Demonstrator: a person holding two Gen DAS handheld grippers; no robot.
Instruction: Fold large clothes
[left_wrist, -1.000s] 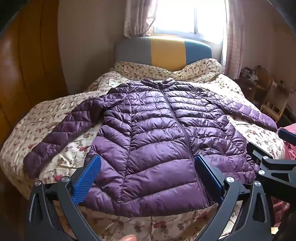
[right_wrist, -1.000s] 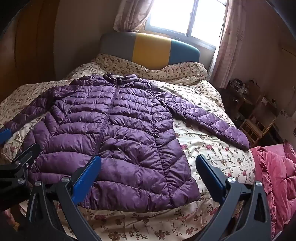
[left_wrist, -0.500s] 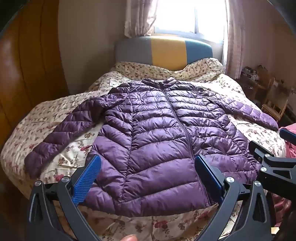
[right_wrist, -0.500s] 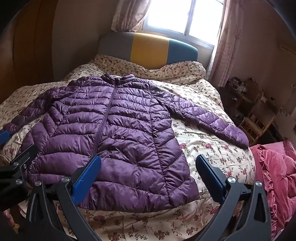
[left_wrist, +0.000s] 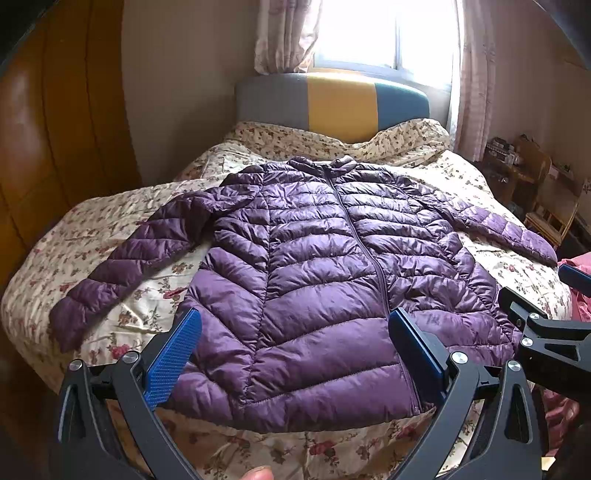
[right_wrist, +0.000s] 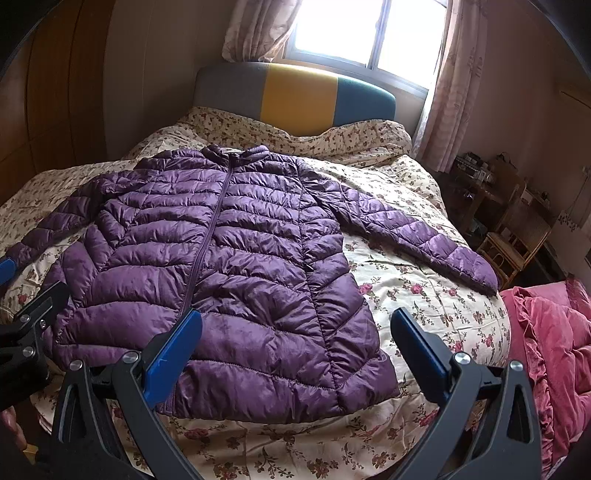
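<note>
A purple quilted puffer jacket (left_wrist: 317, 280) lies flat and zipped on the floral bedspread, collar toward the headboard, both sleeves spread out to the sides. It also shows in the right wrist view (right_wrist: 221, 266). My left gripper (left_wrist: 293, 332) is open and empty, held above the jacket's hem on its left half. My right gripper (right_wrist: 295, 332) is open and empty, above the hem's right corner. Neither touches the jacket. The right gripper's frame (left_wrist: 546, 328) shows at the right edge of the left wrist view.
The bed (right_wrist: 424, 306) has a floral cover and a grey, yellow and teal headboard (left_wrist: 332, 99). A pink blanket (right_wrist: 554, 350) lies at the right. Wooden chairs and a cluttered table (right_wrist: 517, 221) stand at the right, a wooden wardrobe (left_wrist: 44, 147) at the left.
Both grippers have drifted slightly back and up from the jacket, so it sits a little lower in the views. Both stay open.
</note>
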